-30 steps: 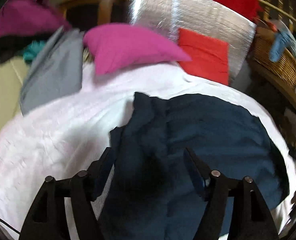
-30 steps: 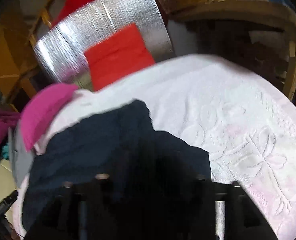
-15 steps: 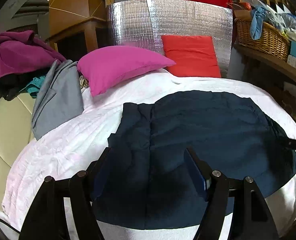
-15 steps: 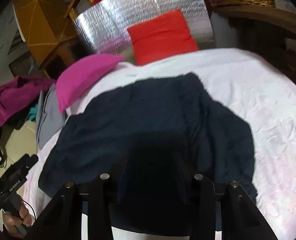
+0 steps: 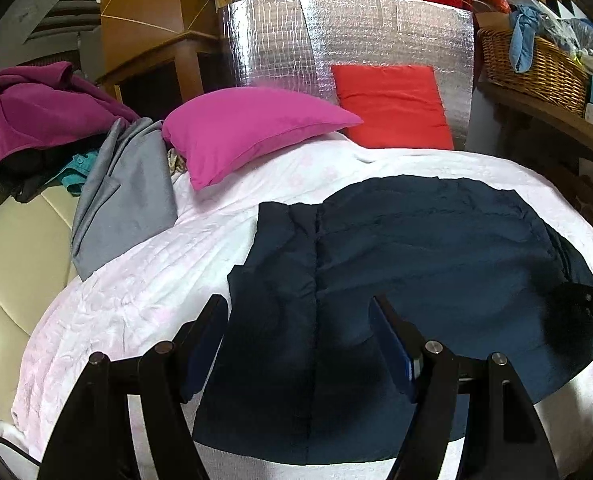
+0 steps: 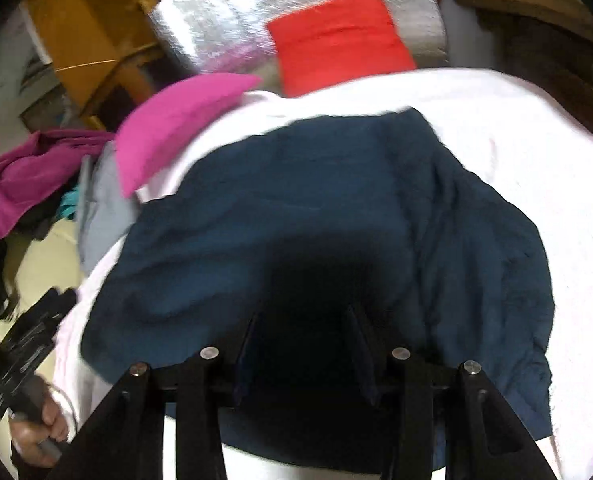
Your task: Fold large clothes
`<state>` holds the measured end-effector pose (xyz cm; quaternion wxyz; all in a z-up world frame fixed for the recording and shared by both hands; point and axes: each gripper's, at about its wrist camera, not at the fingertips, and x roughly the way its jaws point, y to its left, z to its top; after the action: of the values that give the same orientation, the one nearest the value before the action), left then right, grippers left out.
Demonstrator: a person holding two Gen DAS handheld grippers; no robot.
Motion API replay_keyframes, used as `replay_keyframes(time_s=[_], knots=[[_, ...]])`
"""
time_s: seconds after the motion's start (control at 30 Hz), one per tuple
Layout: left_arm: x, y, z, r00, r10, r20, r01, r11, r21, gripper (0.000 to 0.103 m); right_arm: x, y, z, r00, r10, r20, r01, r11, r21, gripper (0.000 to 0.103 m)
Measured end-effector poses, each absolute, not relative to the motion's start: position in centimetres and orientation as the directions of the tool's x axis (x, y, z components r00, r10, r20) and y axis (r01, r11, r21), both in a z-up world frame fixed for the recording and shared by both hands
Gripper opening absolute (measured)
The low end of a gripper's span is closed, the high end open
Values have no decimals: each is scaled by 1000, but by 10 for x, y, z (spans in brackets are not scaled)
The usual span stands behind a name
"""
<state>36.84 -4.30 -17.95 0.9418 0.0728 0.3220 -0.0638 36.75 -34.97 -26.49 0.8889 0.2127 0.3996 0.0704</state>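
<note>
Navy garment (image 5: pixel 416 264) lies flat on the white bedspread (image 5: pixel 144 280), margins bare; left tool (image 5: pixel 300 320) and right tool (image 6: pixel 304 316) gape empty.

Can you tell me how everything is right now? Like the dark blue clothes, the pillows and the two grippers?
Dark blue garment: spread flat on the bed, nothing holding it.
White bed cover: laid out, a bit wrinkled.
Pink pillow: lying on the bed.
Red pillow: propped upright against the silver panel.
Grey garment: draped over the bed edge.
Left gripper: open.
Right gripper: open.
</note>
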Motion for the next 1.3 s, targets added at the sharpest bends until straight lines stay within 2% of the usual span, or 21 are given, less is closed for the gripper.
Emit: replay_keyframes(time_s=[0.1,0.17,0.2,0.27,0.43,0.5,0.57,0.67,0.77,0.87,1.0,1.3], knots=[[374,-45,-190,757,-46,-652,156,981,111,76,371,-330,-267,642,348,-684,-9,895,446,46],[382,-46,-205,701,-25,-713,144,984,107,79,374,-316,-275,621,320,-716,-4,914,405,48],[390,-45,-219,641,-32,-767,141,987,77,79,374,-311,-277,614,295,-732,-2,928,372,48],[396,-41,-230,600,-58,-798,127,992,23,80,374,-305,-279,614,277,-739,-6,938,346,48],[392,-19,-219,609,-114,-785,102,993,-65,80,360,-336,-266,652,342,-677,24,883,469,48],[388,-4,-213,616,-131,-777,77,991,-106,80,351,-354,-258,673,317,-668,54,880,472,54],[387,11,-210,610,-148,-779,57,988,-143,80,338,-377,-254,699,286,-655,108,864,492,65],[382,41,-215,558,-201,-805,-14,968,-251,80,315,-411,-255,716,281,-639,178,811,557,68],[368,63,-227,506,-324,-799,-86,903,-421,80,291,-436,-268,722,371,-584,213,683,698,72],[352,69,-231,497,-359,-790,-120,873,-472,80,278,-432,-278,701,452,-551,200,617,761,77],[338,69,-247,452,-442,-775,-158,815,-557,80,271,-417,-306,637,553,-537,253,509,823,78],[350,51,-269,411,-559,-720,-158,734,-660,80,304,-428,-355,667,538,-516,410,313,856,79]])
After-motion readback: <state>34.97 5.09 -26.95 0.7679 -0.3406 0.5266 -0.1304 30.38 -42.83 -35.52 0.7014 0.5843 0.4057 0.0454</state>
